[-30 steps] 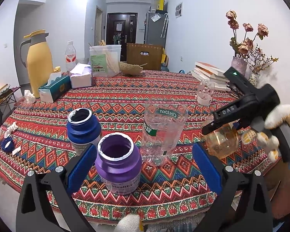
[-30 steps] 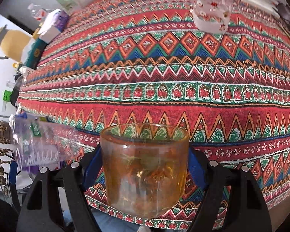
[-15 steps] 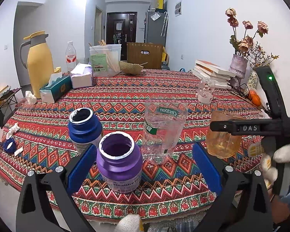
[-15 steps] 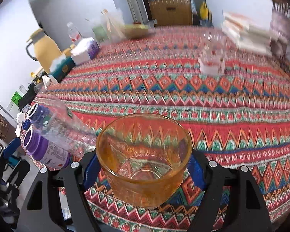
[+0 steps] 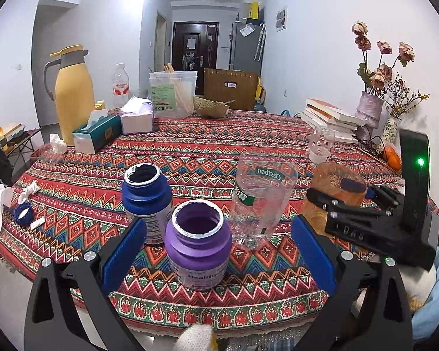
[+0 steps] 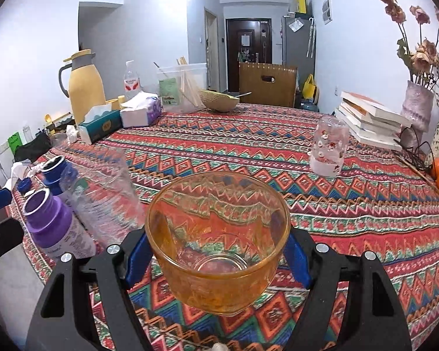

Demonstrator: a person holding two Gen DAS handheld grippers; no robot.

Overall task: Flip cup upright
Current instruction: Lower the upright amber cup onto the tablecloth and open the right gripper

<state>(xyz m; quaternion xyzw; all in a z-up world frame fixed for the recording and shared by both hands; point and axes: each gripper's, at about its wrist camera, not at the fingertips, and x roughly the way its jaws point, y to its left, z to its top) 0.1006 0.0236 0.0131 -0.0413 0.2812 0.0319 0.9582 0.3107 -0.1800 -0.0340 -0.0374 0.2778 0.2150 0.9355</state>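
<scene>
Since a second ago the amber cup (image 6: 218, 242) goes from tipped sideways to mouth-up, clamped in the right gripper (image 6: 216, 251) just above the counter (image 6: 351, 204). Left gripper (image 5: 219, 251) hangs spread apart, holding nothing, with the purple jar (image 5: 197, 245), blue jar (image 5: 147, 194) and clear plastic cup (image 5: 262, 201) crowding right beside it.

Both fisheye views are evenly and brightly lit by cool, diffuse room light from overhead, so shadows on the patterned red woven tablecloth (image 5: 207, 152) stay soft and faint. Straight lines bow strongly toward the black circular borders, and the pale walls look slightly washed out with a bluish cast. The amber ribbed glass cup (image 6: 216, 245) is sharp in the right wrist view, while the clear plastic bottle (image 6: 102, 196) beside it appears smeared and hazy.
</scene>
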